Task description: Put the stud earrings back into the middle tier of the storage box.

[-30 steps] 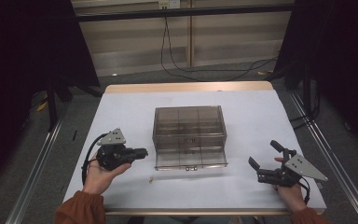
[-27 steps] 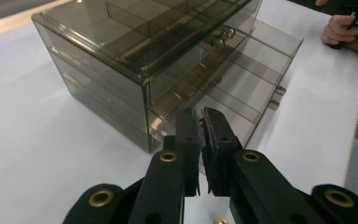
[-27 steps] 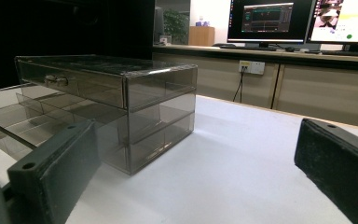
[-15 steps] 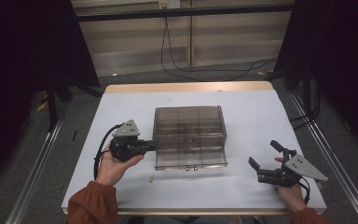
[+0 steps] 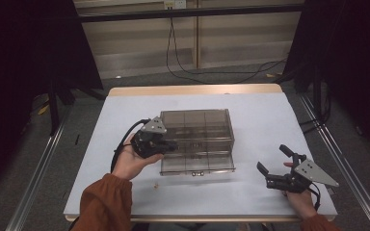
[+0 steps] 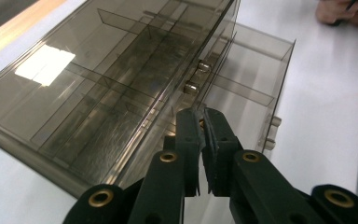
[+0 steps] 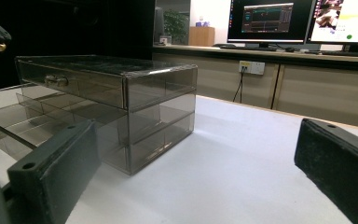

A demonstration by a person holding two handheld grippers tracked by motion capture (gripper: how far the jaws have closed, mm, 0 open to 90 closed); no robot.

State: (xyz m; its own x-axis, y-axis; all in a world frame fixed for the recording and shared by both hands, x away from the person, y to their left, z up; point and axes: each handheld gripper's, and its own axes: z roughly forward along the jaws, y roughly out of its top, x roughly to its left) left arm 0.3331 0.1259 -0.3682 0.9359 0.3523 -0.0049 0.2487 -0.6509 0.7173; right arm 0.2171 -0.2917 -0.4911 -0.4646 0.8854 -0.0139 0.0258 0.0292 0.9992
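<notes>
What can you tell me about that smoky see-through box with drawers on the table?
The smoke-tinted clear plastic drawer cabinet stands upright mid-table on the white tabletop. Dividers split its stacked drawers into compartments; small metal knobs front them. The bottom drawer is pulled out toward the person. The left hand-held gripper, jaws together, is at its front.

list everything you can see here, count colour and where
drawer box: 1, smoky clear plastic, middle of the table, bottom drawer pulled out toward the person
table: 1, white top with a wooden far edge
small speck: 1, tan, on the table in front of the box's left corner
cables: several, black, on the floor beyond the table
monitors: 2, lit, on a counter in the right gripper view
left gripper: 1, black, jaws together at the box's left front, by the drawer fronts
right gripper: 1, black, jaws wide apart, near the table's right front
sleeve: rust orange, on the left forearm
</notes>
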